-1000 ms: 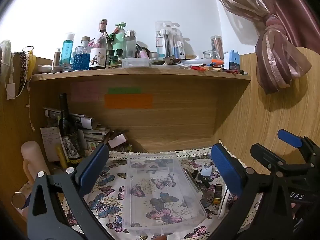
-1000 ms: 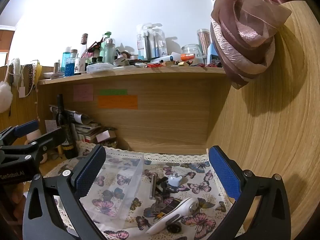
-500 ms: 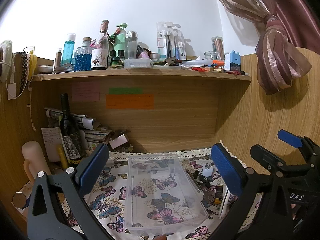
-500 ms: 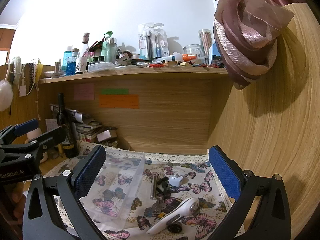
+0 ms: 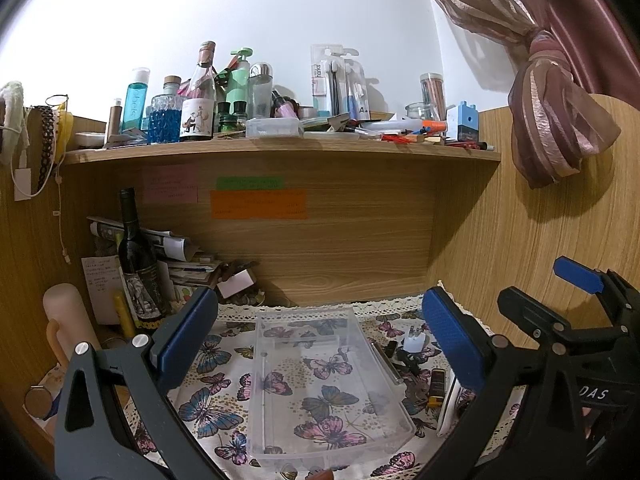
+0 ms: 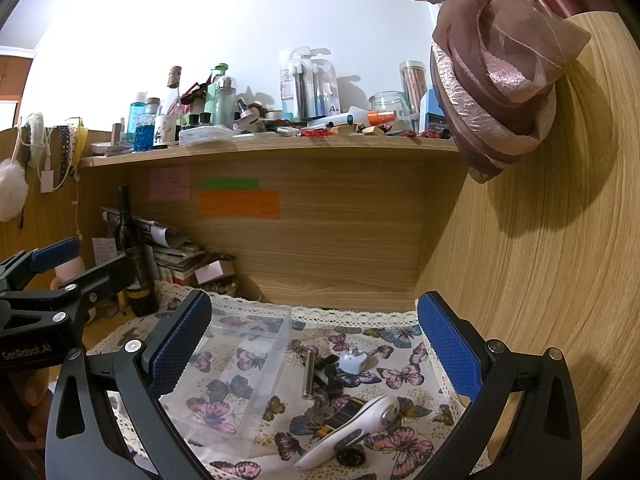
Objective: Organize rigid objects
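A clear plastic tray [image 5: 320, 380] lies empty on the butterfly-print cloth [image 5: 216, 408]; it also shows in the right wrist view [image 6: 236, 360]. To its right lie small rigid items: a white plug adapter [image 6: 354, 362], a metal rod [image 6: 308, 374], keys [image 6: 320, 414], a white handled tool [image 6: 352, 428] and a dark round piece [image 6: 350, 456]. My left gripper [image 5: 320, 340] is open and empty above the tray. My right gripper [image 6: 312, 344] is open and empty above the small items.
A dark wine bottle [image 5: 138, 264] and stacked papers [image 5: 180, 264] stand at the back left. A wooden shelf [image 5: 280, 146] above is crowded with bottles. The wooden side wall [image 6: 540, 260] is close on the right, with a tied curtain [image 6: 496, 80] above.
Both grippers have tilted or drawn back very slightly; the scene has shifted a little in both views. Nothing was taken hold of or moved.
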`<action>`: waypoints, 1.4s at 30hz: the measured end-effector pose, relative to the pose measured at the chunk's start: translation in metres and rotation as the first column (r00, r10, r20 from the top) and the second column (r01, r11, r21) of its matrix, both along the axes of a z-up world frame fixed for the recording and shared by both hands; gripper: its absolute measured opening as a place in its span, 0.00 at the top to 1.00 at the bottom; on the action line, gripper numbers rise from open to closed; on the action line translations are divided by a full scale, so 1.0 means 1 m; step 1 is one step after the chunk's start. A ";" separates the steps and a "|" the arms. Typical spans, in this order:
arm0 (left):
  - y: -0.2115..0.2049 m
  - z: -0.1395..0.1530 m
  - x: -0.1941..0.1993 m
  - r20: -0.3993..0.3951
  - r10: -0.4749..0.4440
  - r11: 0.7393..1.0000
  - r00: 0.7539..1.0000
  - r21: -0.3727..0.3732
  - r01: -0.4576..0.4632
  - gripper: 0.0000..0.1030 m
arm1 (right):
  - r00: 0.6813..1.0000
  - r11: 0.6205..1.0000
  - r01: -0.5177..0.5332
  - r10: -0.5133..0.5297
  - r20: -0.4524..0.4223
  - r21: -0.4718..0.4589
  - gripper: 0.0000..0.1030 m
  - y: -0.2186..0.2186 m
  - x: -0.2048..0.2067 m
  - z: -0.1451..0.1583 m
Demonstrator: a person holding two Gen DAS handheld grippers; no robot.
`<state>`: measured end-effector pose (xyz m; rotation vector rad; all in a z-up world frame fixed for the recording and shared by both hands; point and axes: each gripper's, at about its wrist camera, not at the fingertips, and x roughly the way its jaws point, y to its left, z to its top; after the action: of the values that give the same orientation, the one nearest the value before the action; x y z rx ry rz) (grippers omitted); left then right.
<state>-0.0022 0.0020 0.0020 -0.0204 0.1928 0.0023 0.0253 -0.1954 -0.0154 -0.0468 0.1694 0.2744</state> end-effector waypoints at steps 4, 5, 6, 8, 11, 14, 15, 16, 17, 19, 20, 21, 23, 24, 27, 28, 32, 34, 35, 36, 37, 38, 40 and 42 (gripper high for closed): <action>-0.002 0.001 -0.001 0.003 0.000 1.000 1.000 0.002 0.000 0.00 | 1.000 1.000 0.000 0.000 0.001 -0.001 0.00 0.000 -0.001 0.000; -0.002 0.001 -0.001 0.003 -0.001 1.000 1.000 0.001 0.001 0.00 | 1.000 1.000 0.000 0.000 0.001 -0.001 0.00 0.000 -0.001 0.000; -0.002 0.001 -0.001 0.003 -0.001 1.000 1.000 0.001 0.001 0.00 | 1.000 1.000 0.000 0.000 0.001 -0.002 0.00 0.000 -0.001 0.000; -0.002 0.001 -0.001 0.004 0.001 1.000 1.000 0.002 -0.001 0.00 | 1.000 1.000 0.001 -0.001 0.001 -0.002 0.00 0.000 -0.001 0.000; -0.002 0.001 -0.001 0.004 0.000 1.000 1.000 0.001 0.000 0.00 | 1.000 1.000 0.000 0.000 0.001 -0.002 0.00 0.000 -0.001 0.000; -0.003 0.002 -0.001 0.004 -0.002 1.000 1.000 0.002 0.002 0.00 | 1.000 1.000 0.001 -0.001 0.001 -0.003 0.00 0.000 -0.001 0.000; -0.003 0.002 -0.001 0.005 -0.001 1.000 1.000 0.001 0.001 0.00 | 1.000 1.000 0.000 0.000 0.002 -0.003 0.00 0.000 -0.001 0.000; -0.003 0.002 -0.001 0.004 -0.001 1.000 1.000 0.002 0.001 0.00 | 1.000 1.000 0.000 0.000 0.002 -0.003 0.00 0.001 -0.001 0.000; -0.003 0.001 -0.001 0.005 0.000 1.000 1.000 0.002 0.000 0.00 | 1.000 1.000 0.000 0.000 0.002 -0.003 0.00 0.001 -0.001 0.000; -0.003 0.002 -0.001 0.005 0.000 1.000 1.000 0.003 0.000 0.00 | 1.000 1.000 0.002 -0.002 0.002 -0.004 0.00 0.001 -0.002 0.001; -0.003 0.002 -0.001 0.005 0.001 1.000 1.000 0.003 -0.001 0.00 | 1.000 1.000 0.002 -0.002 0.003 -0.005 0.00 0.000 -0.001 0.001; -0.003 0.002 -0.001 0.005 0.001 1.000 1.000 0.002 -0.001 0.00 | 1.000 1.000 0.001 -0.001 0.002 -0.004 0.00 0.000 -0.001 0.001; -0.003 0.002 -0.001 0.005 -0.001 1.000 1.000 0.001 0.001 0.00 | 1.000 1.000 0.001 -0.001 0.003 -0.004 0.00 0.000 -0.002 0.001; -0.003 0.002 -0.002 0.006 0.000 1.000 1.000 0.001 0.000 0.00 | 1.000 1.000 0.001 -0.001 0.004 -0.004 0.00 0.001 -0.001 0.000; -0.003 0.002 -0.002 0.005 -0.001 1.000 1.000 0.001 0.001 0.00 | 1.000 1.000 0.001 -0.001 0.003 -0.004 0.00 0.001 -0.001 0.000; -0.003 0.002 -0.002 0.005 0.000 1.000 1.000 0.001 0.000 0.00 | 1.000 1.000 0.001 -0.001 0.003 -0.004 0.00 0.001 -0.002 0.000; -0.003 0.001 -0.002 0.007 0.000 1.000 1.000 0.002 0.000 0.00 | 1.000 1.000 0.001 -0.001 0.003 -0.004 0.00 0.001 -0.001 0.000; -0.003 0.002 -0.002 0.007 -0.001 1.000 1.000 0.002 0.001 0.00 | 1.000 1.000 0.001 -0.001 0.003 -0.005 0.00 0.001 -0.001 0.000; -0.003 0.002 -0.001 0.007 0.000 1.000 1.000 0.000 0.000 0.00 | 1.000 1.000 0.001 -0.001 0.003 -0.005 0.00 0.001 -0.001 0.000; -0.003 0.002 -0.001 0.006 -0.001 1.000 1.000 0.001 0.001 0.00 | 1.000 1.000 0.001 -0.001 0.003 -0.005 0.00 0.001 -0.001 0.000; -0.003 0.001 -0.001 0.005 -0.003 1.000 1.000 0.001 0.003 0.00 | 1.000 1.000 0.001 -0.001 0.003 -0.004 0.00 0.001 -0.001 0.000; -0.004 0.002 -0.002 0.003 -0.007 1.000 1.000 0.000 0.007 0.00 | 1.000 1.000 0.001 -0.001 0.003 -0.005 0.00 0.001 -0.001 -0.001; -0.005 0.002 0.000 0.001 -0.006 1.000 1.000 -0.002 0.006 0.00 | 1.000 1.000 0.002 -0.002 0.000 -0.004 0.00 0.001 -0.001 0.000; -0.005 0.002 0.002 -0.004 -0.012 1.000 1.000 -0.005 0.012 0.00 | 1.000 1.000 0.003 -0.003 -0.004 -0.004 0.00 0.000 -0.001 0.000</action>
<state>0.0003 -0.0026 0.0039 -0.0247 0.1970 -0.0099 0.0242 -0.1949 -0.0149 -0.0505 0.1738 0.2713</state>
